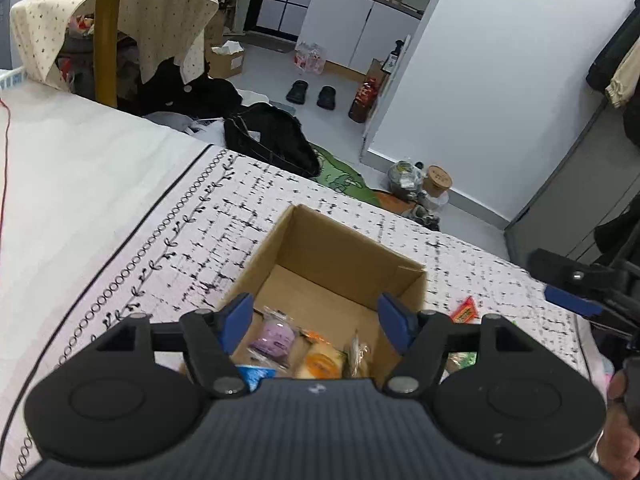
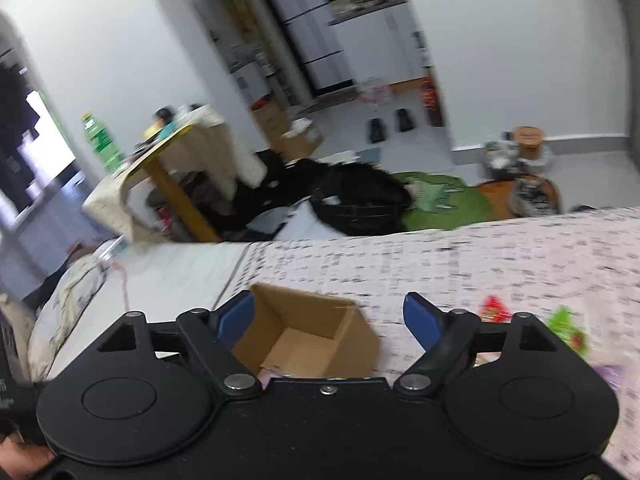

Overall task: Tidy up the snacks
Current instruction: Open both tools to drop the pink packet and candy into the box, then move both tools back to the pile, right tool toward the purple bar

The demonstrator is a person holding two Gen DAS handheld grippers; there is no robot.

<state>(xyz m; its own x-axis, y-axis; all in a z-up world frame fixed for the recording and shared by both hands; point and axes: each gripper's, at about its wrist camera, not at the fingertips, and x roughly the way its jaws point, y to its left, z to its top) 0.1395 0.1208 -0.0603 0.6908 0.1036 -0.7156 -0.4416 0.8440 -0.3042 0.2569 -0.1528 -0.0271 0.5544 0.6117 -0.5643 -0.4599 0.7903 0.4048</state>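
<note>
An open cardboard box (image 1: 320, 248) sits on the patterned bedspread (image 1: 168, 240). Inside lie several wrapped snacks: a purple one (image 1: 274, 338), an orange one (image 1: 322, 364), a blue packet (image 1: 254, 374) and a clear one (image 1: 356, 354). My left gripper (image 1: 316, 318) hovers over the box's near side, open, nothing between its blue fingers. My right gripper (image 2: 330, 316) is open over the same box (image 2: 316, 332), empty too. A red packet (image 1: 464, 312) lies on the bedspread right of the box. In the right wrist view, red (image 2: 494, 308), green (image 2: 568, 326) and purple (image 2: 610, 374) packets lie at right.
The right gripper's black body (image 1: 576, 284) shows at the left wrist view's right edge. Beyond the bed's edge are a black bag (image 1: 272, 140), a green mat (image 1: 344, 178), slippers (image 1: 312, 94), and a cloth-covered table (image 1: 120, 12). A red cable (image 1: 5, 152) crosses the white sheet.
</note>
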